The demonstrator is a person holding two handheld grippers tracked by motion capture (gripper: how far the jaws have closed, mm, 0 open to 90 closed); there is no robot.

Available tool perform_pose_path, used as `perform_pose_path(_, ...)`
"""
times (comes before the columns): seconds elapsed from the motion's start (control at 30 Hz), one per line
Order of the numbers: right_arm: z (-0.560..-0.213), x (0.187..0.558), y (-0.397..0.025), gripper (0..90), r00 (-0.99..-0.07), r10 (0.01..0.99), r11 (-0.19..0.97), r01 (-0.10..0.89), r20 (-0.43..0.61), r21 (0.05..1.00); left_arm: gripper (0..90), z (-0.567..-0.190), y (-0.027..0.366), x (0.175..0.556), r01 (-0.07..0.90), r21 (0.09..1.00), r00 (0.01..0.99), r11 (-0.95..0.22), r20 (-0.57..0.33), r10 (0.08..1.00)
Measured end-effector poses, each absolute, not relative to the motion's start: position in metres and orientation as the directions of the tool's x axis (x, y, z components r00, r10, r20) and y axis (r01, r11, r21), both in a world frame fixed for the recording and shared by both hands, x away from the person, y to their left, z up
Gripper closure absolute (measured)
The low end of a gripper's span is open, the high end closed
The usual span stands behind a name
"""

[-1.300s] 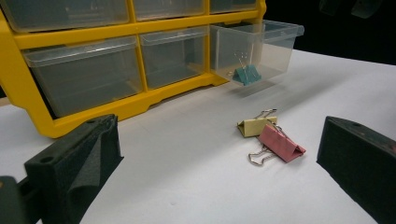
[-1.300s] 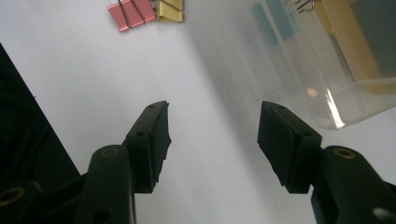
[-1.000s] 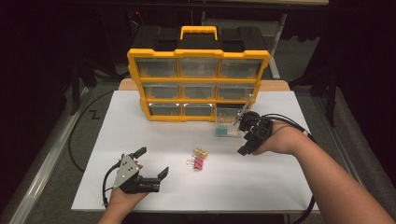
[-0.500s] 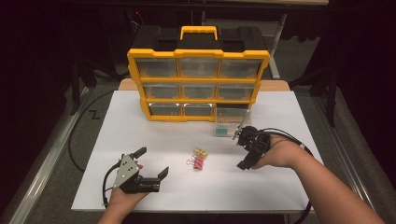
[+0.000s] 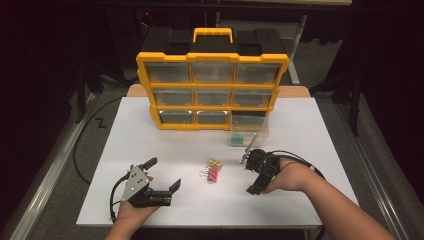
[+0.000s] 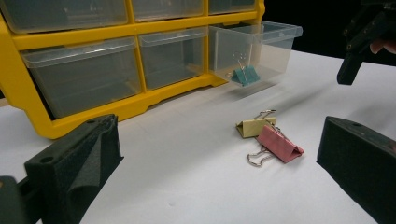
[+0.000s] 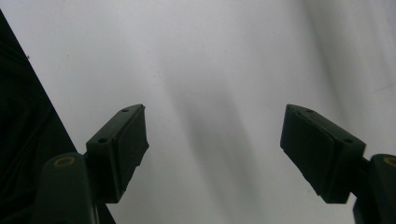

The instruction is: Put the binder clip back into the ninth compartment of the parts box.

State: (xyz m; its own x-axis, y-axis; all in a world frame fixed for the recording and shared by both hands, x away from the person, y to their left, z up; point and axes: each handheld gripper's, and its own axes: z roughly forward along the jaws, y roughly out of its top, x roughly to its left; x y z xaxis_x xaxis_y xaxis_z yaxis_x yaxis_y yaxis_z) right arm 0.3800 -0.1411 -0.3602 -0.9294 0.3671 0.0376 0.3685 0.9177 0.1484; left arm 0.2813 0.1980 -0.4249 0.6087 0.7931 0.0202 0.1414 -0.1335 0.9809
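Binder clips (image 5: 213, 170), two of them, lying on the white counter (image 5: 310, 130) between the two claws, touching each other. Pink clip (image 6: 279, 144) a folded wedge of smooth painted metal, long edge running slantwise, wire loops stretched toward the near edge in the left claw's view. Yellow clip (image 6: 254, 126) of the same folded shape just behind it, one loop standing up. Flat, matte counter surface, plain white. A little farther back, a clear plastic drawer (image 6: 254, 51) pulled out of the lowest row's right end, thin-walled and boxy, holding a teal clip (image 6: 245, 75). Behind that, a yellow-framed organizer (image 5: 212, 90) with three rows of see-through drawers and a black back carrying a yellow handle. Left claw (image 5: 162, 176) low on the counter left of the clips, blocky black rubbery pads spread wide and aimed at them. Right claw (image 5: 252, 176) right of the clips, pads wide apart, holding nothing, facing bare counter.
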Motion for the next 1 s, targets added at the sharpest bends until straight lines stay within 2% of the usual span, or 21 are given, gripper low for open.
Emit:
perform_pose_path(0.13, -0.365, 0.378, -0.129, 28.6, -0.942, 0.332, 0.928, 0.335, 0.049, 0.162, 0.2, -0.425, 0.198, 0.281, 0.139, 0.981, 0.61, -0.133, 0.02, 0.792)
perform_pose_path(0.7, -0.362, 0.38, -0.083, 30.5, -0.964, 0.261, 0.941, 0.266, 0.053, 0.208, 0.2, -0.425, 0.198, 0.281, 0.141, 0.981, 0.614, -0.135, 0.021, 0.789)
perform_pose_path(1.0, -0.356, 0.388, -0.061, 35.7, -0.973, 0.227, 0.947, 0.23, 0.039, 0.225, 0.2, -0.425, 0.198, 0.282, 0.143, 0.981, 0.615, -0.133, 0.018, 0.788)
